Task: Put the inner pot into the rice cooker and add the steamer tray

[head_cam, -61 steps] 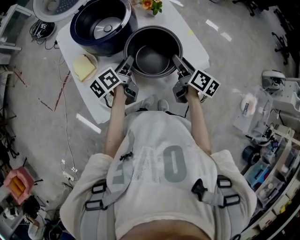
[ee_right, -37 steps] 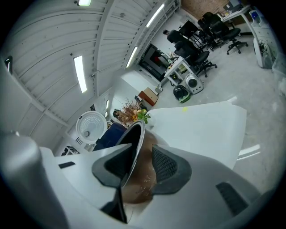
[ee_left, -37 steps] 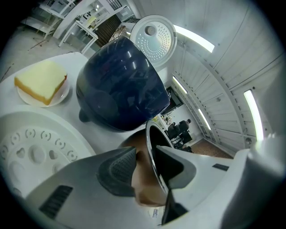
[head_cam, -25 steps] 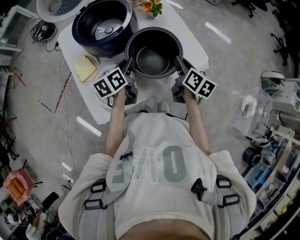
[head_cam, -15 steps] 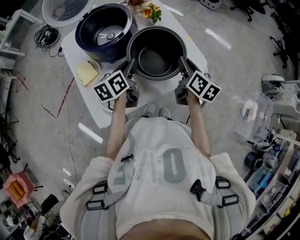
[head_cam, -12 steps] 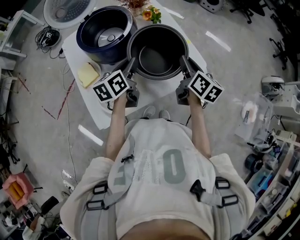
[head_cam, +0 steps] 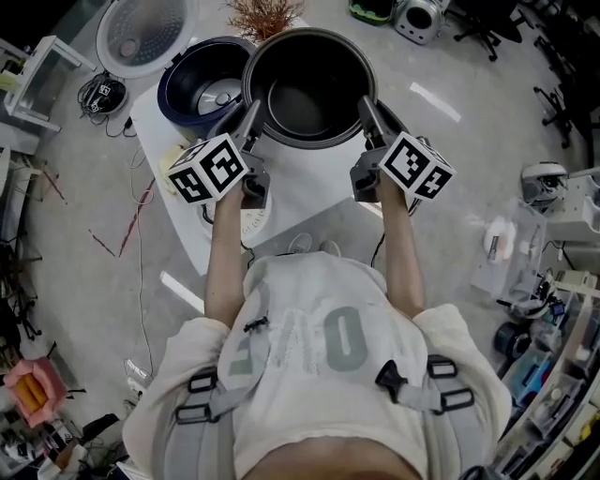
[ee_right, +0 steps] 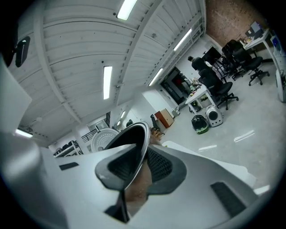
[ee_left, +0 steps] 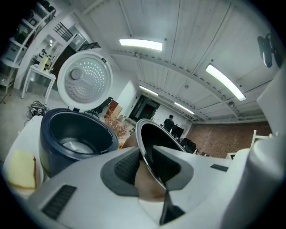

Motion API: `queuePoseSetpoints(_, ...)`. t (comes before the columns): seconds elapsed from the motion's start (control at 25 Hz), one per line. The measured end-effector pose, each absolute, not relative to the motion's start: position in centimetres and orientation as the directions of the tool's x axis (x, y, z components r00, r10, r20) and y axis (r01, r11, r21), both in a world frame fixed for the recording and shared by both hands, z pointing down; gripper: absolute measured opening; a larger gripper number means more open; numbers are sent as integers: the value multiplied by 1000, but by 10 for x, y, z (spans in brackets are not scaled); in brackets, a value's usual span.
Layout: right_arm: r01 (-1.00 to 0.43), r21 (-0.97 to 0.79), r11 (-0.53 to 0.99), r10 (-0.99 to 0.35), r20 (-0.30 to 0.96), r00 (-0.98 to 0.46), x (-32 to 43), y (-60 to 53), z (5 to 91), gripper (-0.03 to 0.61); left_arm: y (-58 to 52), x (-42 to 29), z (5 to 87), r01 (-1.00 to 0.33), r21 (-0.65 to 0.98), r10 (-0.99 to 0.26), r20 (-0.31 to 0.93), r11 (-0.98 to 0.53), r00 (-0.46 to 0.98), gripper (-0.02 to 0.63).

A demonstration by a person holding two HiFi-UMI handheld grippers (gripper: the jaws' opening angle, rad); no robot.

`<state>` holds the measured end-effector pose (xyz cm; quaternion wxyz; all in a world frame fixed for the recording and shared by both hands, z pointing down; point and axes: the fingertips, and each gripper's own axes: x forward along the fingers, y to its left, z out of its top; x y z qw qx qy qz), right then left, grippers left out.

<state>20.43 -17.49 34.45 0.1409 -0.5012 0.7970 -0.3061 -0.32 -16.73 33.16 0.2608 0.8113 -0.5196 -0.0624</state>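
**Head view.** Held the inner pot (head_cam: 305, 98) by its rim from both sides: left gripper (head_cam: 249, 120) on the left edge, right gripper (head_cam: 366, 112) on the right edge, both reaching away from the person. Kept the pot open side up and empty, above the far part of the white table (head_cam: 309, 183), just right of the rice cooker (head_cam: 199, 86) and overlapping that cooker's right edge in this view. Found the cooker open, cavity empty, with its lid (head_cam: 145, 36) swung back to the far left. Noted a dried plant (head_cam: 265, 14) just beyond the pot.

**Left gripper view.** Found the jaws nearly together, pinching the pot's thin metal rim (ee_left: 149, 143) between the ribbed pads (ee_left: 127, 165), one pad outside the wall and one inside. Saw the rice cooker (ee_left: 76, 141) close on the left of the pot, with the lid (ee_left: 85, 80) standing upright behind it. Noted a pale yellow block (ee_left: 20, 167) at the near left of the cooker.

**Right gripper view.** Found the same narrow gap: jaws closed on the pot's rim (ee_right: 138, 147), a ribbed pad (ee_right: 158, 164) on either side of the wall. Saw the cooker's lid (ee_right: 103, 136) beyond the pot on the left. Noted office chairs (ee_right: 223, 67) far off to the right.
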Motion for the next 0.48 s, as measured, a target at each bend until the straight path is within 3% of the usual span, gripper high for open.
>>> queuePoseSetpoints(0.48, -661, -580, 476, -823, -29, -567, 161, -217, 282, 87, -185, -44, 267, -851, 438, -933, 69, -289, 353, 101)
